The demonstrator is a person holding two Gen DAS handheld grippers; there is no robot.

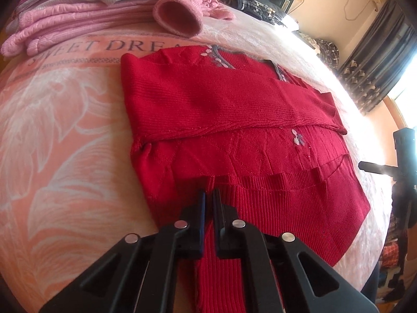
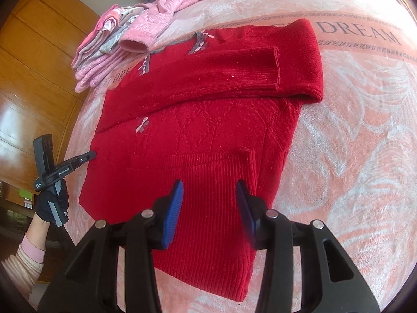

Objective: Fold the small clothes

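The red sweater [image 1: 234, 120] lies sleeves-folded on the bed [image 1: 65, 130], its hem pinched in the closed left tongs [image 1: 209, 198]; the right tongs [image 2: 209, 190], wide open and empty, should clamp the hem's other side before lifting evenly

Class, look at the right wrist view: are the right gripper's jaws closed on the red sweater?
No. The right gripper has its blue-padded jaws spread apart above the red sweater's ribbed hem, gripping nothing.
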